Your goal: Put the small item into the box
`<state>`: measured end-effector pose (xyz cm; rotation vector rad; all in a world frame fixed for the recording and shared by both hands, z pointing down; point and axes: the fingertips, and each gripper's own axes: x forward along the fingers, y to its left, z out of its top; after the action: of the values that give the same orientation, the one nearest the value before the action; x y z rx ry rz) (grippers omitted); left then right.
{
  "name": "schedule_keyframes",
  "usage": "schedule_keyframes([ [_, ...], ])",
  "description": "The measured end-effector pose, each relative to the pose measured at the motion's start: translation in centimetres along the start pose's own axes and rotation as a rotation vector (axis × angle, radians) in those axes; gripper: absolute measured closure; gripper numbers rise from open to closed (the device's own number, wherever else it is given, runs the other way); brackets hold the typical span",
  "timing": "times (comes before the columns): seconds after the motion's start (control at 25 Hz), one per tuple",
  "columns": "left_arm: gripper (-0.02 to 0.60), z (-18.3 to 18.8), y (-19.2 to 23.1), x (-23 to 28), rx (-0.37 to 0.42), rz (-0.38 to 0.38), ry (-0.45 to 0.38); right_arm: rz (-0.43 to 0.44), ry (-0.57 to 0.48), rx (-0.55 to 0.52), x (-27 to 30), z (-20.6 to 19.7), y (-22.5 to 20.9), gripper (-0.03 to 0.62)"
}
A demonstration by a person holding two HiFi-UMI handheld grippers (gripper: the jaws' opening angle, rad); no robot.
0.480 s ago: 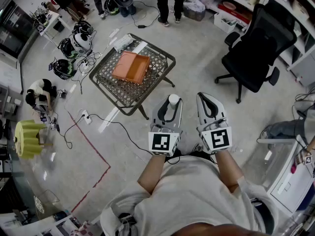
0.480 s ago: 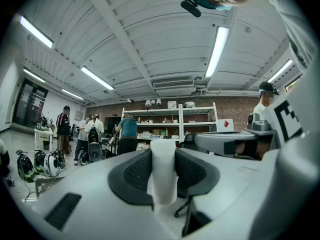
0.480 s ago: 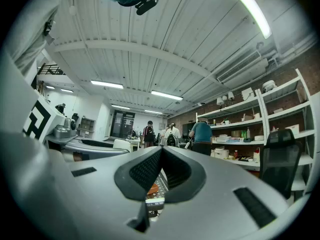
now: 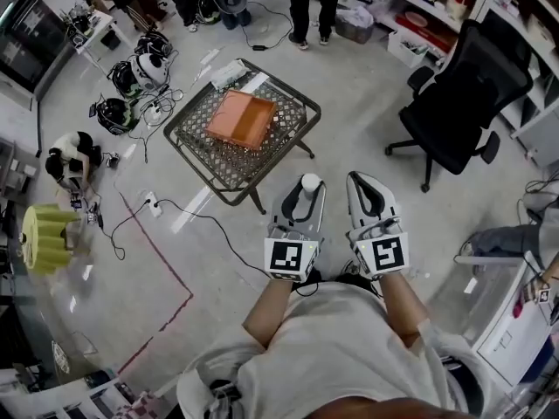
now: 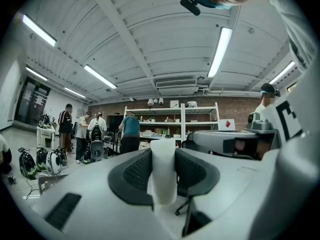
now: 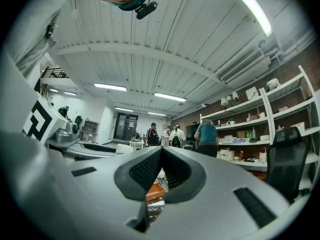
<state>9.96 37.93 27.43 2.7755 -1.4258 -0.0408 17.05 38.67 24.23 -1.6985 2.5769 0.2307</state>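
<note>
My left gripper (image 4: 303, 197) is shut on a small white cylinder (image 4: 309, 182), held upright at about waist height. In the left gripper view the cylinder (image 5: 163, 170) stands pinched between both dark pads (image 5: 137, 171). The right gripper (image 4: 362, 182) is beside it with its jaws together and nothing between them (image 6: 161, 156). The orange box (image 4: 241, 118) lies open on a metal mesh table (image 4: 210, 160) ahead and to the left of both grippers. A piece of the box (image 6: 156, 190) shows below the right jaws.
A black office chair (image 4: 461, 103) stands to the right. Cables (image 4: 188, 212) and helmets (image 4: 140, 77) lie on the floor left of the table, and red tape (image 4: 166, 269) marks the floor. People stand by shelves at the far end (image 5: 131, 131).
The table and box sit slightly lower and further right in the head view. Both grippers keep their places, and the cylinder stays in the left one.
</note>
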Motion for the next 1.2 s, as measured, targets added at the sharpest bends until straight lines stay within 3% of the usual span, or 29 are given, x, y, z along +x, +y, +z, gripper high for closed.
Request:
schedule_keyframes([
  [0.68, 0.442, -0.6, 7.9, -1.8, -0.042, -0.062, 0.009, -0.069, 0.066, -0.003, 5.2, -1.1, 5.6, 0.591],
  [0.96, 0.442, -1.6, 7.6, 0.8, -0.063, -0.096, 0.025, -0.097, 0.098, -0.020, 6.1, -2.3, 3.1, 0.591],
  [1.2, 0.442, -1.6, 8.1, 4.9, -0.043, -0.065, 0.036, -0.072, 0.075, -0.008, 8.8, -3.0, -0.4, 0.591],
])
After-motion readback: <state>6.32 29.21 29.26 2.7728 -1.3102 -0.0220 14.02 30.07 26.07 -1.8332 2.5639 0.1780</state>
